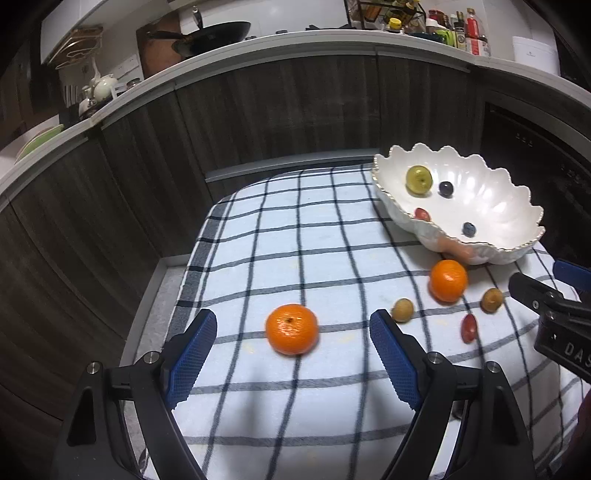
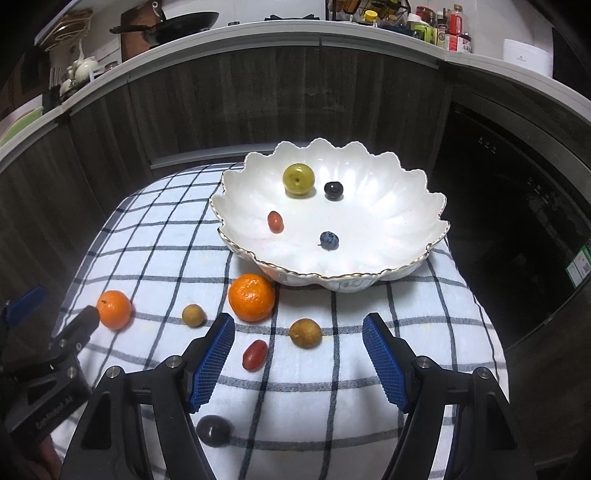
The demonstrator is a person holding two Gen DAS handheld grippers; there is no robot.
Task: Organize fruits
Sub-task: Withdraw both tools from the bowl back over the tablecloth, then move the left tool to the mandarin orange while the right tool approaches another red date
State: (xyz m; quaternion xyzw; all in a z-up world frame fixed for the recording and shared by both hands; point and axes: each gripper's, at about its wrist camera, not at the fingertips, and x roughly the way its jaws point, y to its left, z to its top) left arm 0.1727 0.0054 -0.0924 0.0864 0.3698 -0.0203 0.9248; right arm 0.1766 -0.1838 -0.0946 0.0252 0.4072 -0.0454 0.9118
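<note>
A white scalloped bowl (image 2: 388, 236) on the checked cloth holds a green plum (image 2: 298, 179), two blueberries (image 2: 333, 190) and a small red tomato (image 2: 275, 221). On the cloth lie two mandarins (image 2: 252, 297) (image 2: 114, 309), two brown longans (image 2: 305, 333) (image 2: 193, 315), a red tomato (image 2: 254, 354) and a dark plum (image 2: 213, 430). My left gripper (image 1: 293, 332) is open, with a mandarin (image 1: 291, 328) lying between its fingers. My right gripper (image 2: 299, 336) is open over the longan and the tomato. The bowl (image 1: 491, 206) also shows in the left wrist view.
The checked cloth (image 2: 314, 406) covers a small table in front of dark wooden cabinets (image 2: 221, 110). A counter above carries a pan (image 2: 173, 24), bottles (image 2: 443, 29) and teapots. A dark appliance (image 2: 517, 221) stands to the right.
</note>
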